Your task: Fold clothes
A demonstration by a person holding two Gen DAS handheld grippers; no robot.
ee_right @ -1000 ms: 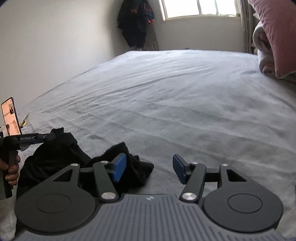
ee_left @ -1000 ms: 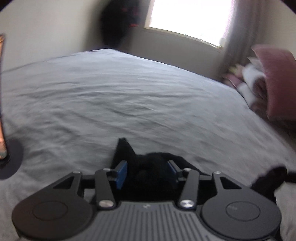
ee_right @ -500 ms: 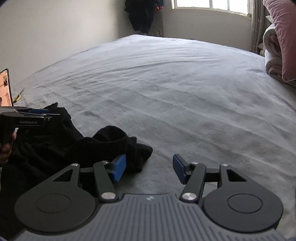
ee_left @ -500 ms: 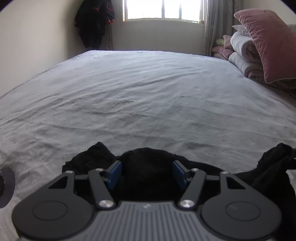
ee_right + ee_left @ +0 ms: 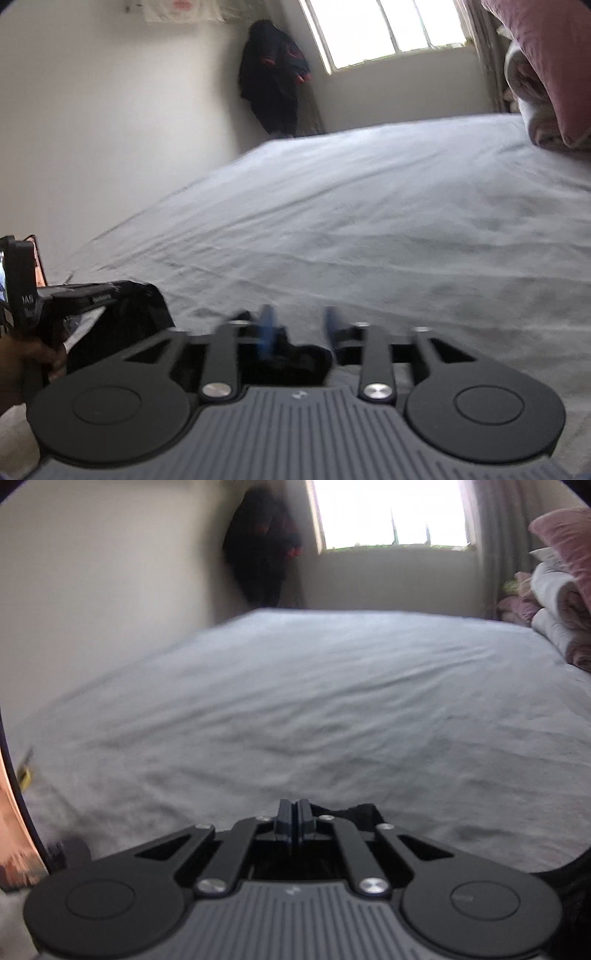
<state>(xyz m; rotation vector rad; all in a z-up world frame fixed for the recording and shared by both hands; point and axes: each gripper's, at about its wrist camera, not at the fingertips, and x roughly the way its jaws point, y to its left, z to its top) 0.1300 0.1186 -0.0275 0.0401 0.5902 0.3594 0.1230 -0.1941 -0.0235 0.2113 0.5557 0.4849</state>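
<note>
You're looking at a plain black garment (image 5: 295,360) lying on a pale grey bedsheet (image 5: 332,709). Your right gripper (image 5: 301,330) is showing blue finger pads (image 5: 266,328); a dusty pink pillow (image 5: 543,59) is sitting beyond.

Both cameras sit low at the near edge of the grey bed (image 5: 332,701), each just behind its own gripper, and look across the sheet toward the far wall with the window (image 5: 391,513). The right wrist view is tilted and also catches the left gripper (image 5: 122,291) at its left side. Both views share the bed, the window, the dark clothes hanging in the corner (image 5: 275,79) and the pink pillow (image 5: 546,62).
</note>
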